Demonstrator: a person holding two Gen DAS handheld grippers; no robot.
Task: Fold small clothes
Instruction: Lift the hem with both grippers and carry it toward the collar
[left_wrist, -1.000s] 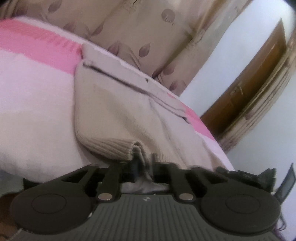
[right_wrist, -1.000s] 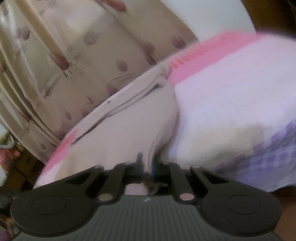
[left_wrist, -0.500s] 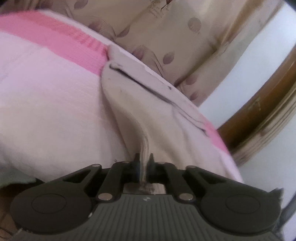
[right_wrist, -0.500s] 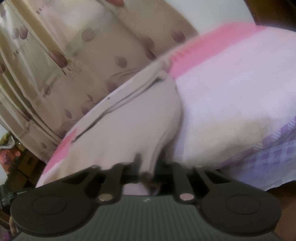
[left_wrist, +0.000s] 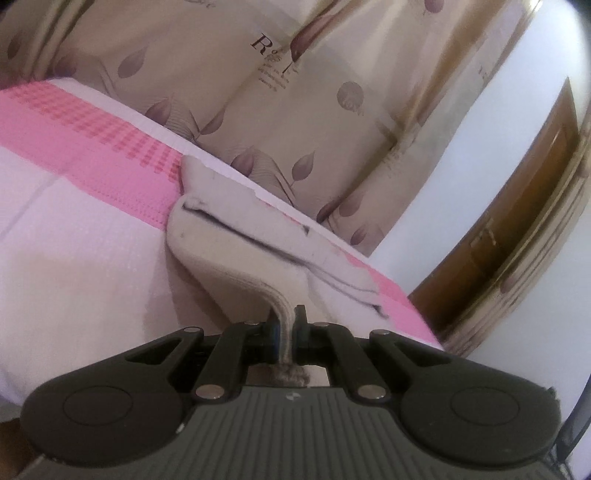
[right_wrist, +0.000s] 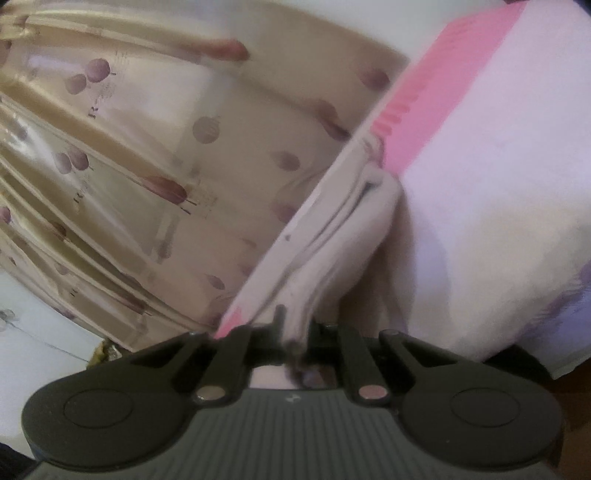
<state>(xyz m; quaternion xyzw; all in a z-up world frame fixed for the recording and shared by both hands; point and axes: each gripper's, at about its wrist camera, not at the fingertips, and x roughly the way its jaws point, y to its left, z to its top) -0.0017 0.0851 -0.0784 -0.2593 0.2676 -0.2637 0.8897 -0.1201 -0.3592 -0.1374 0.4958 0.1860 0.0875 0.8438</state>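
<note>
Both hand-held grippers, left (left_wrist: 285, 325) and right (right_wrist: 295, 325), pinch the beige knitted garment's (left_wrist: 236, 254) near hem, its length running toward twelve o'clock across the pink-striped bed (left_wrist: 74, 229).

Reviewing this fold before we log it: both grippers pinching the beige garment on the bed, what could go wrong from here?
1. The left gripper pinches only a thin ribbed edge of the beige garment; it could slip out mid-fold.
2. The garment lies close to the far edge of the bed, beside the curtain; carrying it further could drop it off.
3. The right gripper view is blurred, suggesting fast motion, so the sides may land unevenly.
</note>
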